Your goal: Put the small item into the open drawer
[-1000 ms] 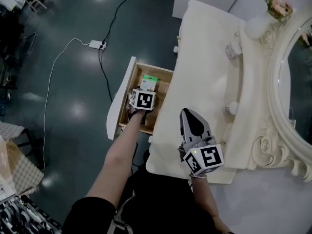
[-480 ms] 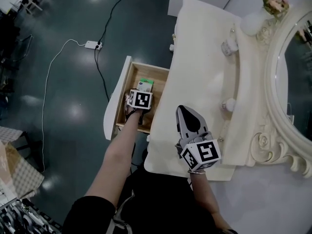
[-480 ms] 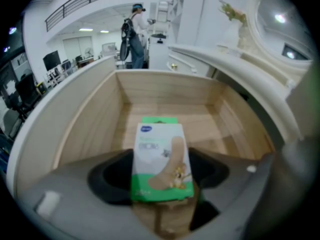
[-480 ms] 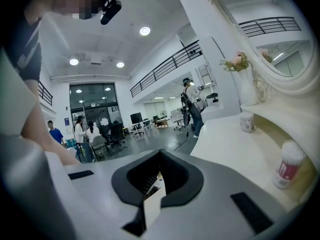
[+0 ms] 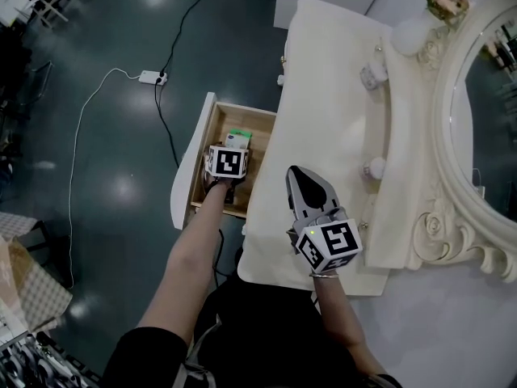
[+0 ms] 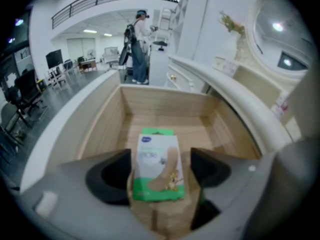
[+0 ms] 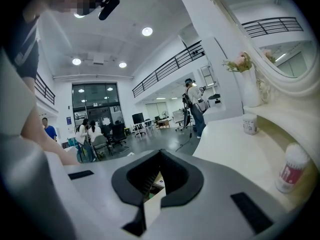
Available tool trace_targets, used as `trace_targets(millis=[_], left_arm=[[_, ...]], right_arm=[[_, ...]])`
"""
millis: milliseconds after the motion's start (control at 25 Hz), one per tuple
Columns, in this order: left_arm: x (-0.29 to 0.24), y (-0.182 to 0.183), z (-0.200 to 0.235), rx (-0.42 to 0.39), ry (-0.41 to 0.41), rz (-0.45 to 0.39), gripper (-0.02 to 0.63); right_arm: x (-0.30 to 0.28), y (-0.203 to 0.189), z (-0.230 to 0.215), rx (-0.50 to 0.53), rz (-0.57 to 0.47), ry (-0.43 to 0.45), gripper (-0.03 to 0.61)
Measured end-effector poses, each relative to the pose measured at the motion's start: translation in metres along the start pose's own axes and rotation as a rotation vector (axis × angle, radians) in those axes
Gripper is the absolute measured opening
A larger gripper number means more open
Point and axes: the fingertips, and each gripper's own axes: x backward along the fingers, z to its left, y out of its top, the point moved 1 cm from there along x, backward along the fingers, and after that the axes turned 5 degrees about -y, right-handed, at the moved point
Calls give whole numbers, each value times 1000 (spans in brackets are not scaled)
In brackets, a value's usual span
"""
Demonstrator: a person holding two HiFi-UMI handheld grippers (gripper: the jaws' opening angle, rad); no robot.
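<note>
The small item is a green and white plaster packet. It lies flat on the floor of the open wooden drawer. In the head view the packet shows just beyond my left gripper, which reaches into the drawer. The left gripper has its jaws opening, one on each side of the packet. The left jaw is close to the packet's edge and the right one stands clear of it. My right gripper hovers over the front of the white dresser top, shut and empty.
At the back of the dresser stand a small jar, a white bottle, a vase and an ornate mirror frame. A power strip with its cable lies on the dark floor to the left. People stand far off in the hall.
The whole head view has shifted a little to the left. The left gripper stays in the drawer by the packet, and the right gripper holds its place over the dresser.
</note>
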Motion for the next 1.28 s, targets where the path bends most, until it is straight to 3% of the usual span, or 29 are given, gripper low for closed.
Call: trace_targets(millis=[400, 680, 1000, 1280], left_arm=[[107, 70, -13, -42, 12, -359, 237], [196, 84, -15, -71, 38, -575, 108], [265, 59, -16, -100, 66, -687, 20], [300, 37, -21, -78, 30, -732, 8]], right_arm=[[2, 14, 9, 12, -45, -1, -3], [10, 28, 17, 44, -86, -6, -3], [24, 33, 36, 65, -112, -3, -4], [38, 37, 49, 81, -138, -5, -3]])
